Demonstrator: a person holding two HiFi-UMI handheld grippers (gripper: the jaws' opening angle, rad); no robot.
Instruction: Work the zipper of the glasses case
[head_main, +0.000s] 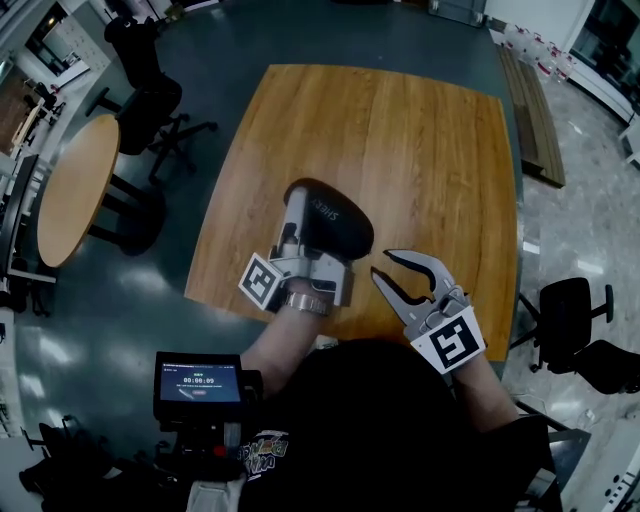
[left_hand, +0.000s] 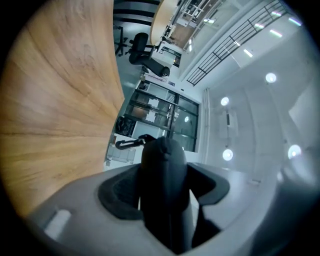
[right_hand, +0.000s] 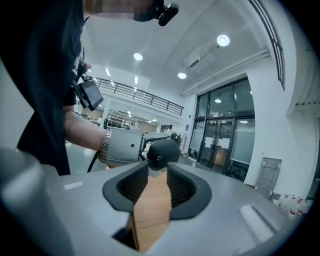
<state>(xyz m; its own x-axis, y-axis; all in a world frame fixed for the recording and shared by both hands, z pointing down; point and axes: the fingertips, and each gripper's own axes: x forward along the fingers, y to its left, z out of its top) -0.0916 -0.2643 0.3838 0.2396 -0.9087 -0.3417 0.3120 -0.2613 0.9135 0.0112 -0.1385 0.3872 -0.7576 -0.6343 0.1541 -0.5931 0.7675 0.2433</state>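
Black glasses case (head_main: 335, 225) sits clamped in the left gripper's (left_hand: 165, 190) jaws; the right gripper's (right_hand: 157, 186) jaws stand slightly apart, empty.

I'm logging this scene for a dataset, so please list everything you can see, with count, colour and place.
Square table: 1, light brown wood, centre of the floor.
Glasses case: 1, black, above the square table's near edge, clamped in the left gripper.
Round table: 1, light wood, on the floor at left.
Far office chair: 1, black, beside the round table.
Near office chair: 1, black, on the floor right of the square table.
Screen device: 1, black with a lit display, at the person's front, lower left.
Wristband: 1, silver, on the left wrist.
Left gripper: 1, grey, shut on the glasses case.
Right gripper: 1, grey, open with nothing between its jaws, just right of the case.
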